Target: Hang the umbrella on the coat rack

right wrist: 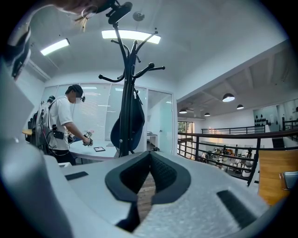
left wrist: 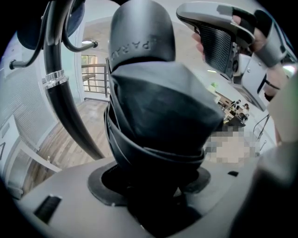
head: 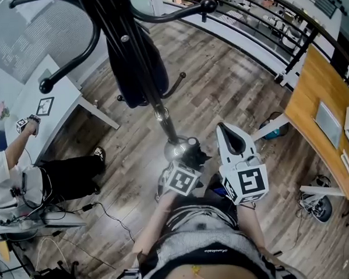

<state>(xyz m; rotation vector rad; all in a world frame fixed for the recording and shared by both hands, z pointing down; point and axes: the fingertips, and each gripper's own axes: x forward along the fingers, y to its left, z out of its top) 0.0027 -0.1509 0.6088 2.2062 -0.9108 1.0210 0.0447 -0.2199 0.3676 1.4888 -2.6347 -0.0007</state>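
Gripping the folded black umbrella [left wrist: 158, 107], the left gripper [left wrist: 153, 183] has its jaws clamped on the bundle's lower end, which fills the centre of the left gripper view, with the coat rack [left wrist: 60, 102] pole at centre left. In the head view the umbrella sits low centre, just beside that pole. The right gripper [right wrist: 150, 155] is pinched together at the tips, empty, facing the rack, where a dark bag [right wrist: 132, 121] hangs.
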